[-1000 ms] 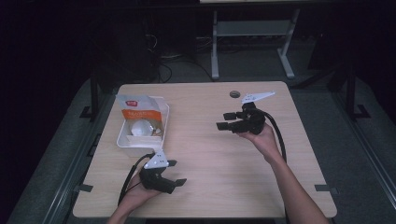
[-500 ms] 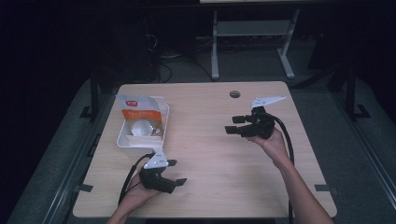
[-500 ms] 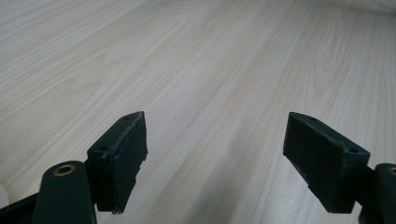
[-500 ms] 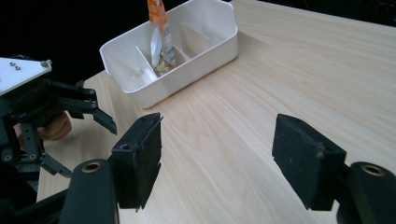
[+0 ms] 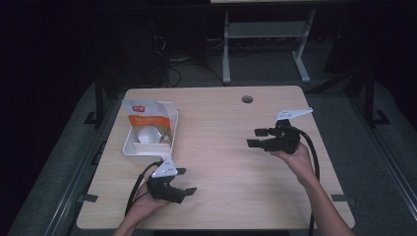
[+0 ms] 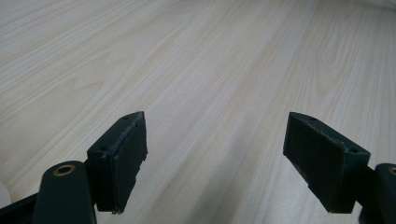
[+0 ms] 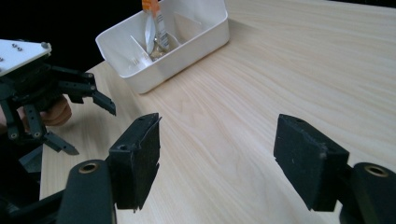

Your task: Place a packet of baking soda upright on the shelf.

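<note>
1. Grippers both stand wide open with nothing between the jaws: left gripper (image 5: pixel 184 181) near the table's (image 5: pixel 226 147) front-left corner, right gripper (image 5: pixel 256 137) toward its right edge; its jaws have just been opening.
2. I judge the placing step done: the orange pouch (image 5: pixel 145 120) sits in the white bin (image 5: pixel 129 147) by the left edge, over what may be a bulb.
3. Next I would clear both hands off the table.

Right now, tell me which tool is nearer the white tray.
Left. The left tool sits just below the white tray at the table's near edge, jaws open and empty. The right tool is far across the table to the tray's right, also open and empty.
</note>
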The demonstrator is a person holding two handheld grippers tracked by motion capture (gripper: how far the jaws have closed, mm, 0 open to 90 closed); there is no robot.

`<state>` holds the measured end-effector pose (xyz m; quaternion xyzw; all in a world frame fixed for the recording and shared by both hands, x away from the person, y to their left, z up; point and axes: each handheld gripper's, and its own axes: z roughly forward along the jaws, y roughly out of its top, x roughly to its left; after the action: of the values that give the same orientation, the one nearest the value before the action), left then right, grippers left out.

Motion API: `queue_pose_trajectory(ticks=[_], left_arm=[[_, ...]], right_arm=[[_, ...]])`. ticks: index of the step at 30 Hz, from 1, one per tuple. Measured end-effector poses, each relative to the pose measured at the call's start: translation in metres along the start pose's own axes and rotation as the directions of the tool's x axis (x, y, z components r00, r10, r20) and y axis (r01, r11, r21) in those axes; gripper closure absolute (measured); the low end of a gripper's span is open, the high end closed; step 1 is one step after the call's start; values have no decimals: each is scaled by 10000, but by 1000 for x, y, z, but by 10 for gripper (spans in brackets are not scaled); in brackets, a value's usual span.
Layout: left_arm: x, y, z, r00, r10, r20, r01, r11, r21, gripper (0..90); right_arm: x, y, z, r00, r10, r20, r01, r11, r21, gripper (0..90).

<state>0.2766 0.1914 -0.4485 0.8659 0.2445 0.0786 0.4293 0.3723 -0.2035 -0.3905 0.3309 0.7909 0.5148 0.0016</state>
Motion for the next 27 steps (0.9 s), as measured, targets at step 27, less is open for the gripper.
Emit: queue_pose_trajectory(ticks=[27], left_arm=[[2, 0, 0, 9998, -200, -15, 200, 9997, -158, 210]], right_arm=[[-6, -45, -37, 9968, 696, 382, -699, 9975, 54, 281]])
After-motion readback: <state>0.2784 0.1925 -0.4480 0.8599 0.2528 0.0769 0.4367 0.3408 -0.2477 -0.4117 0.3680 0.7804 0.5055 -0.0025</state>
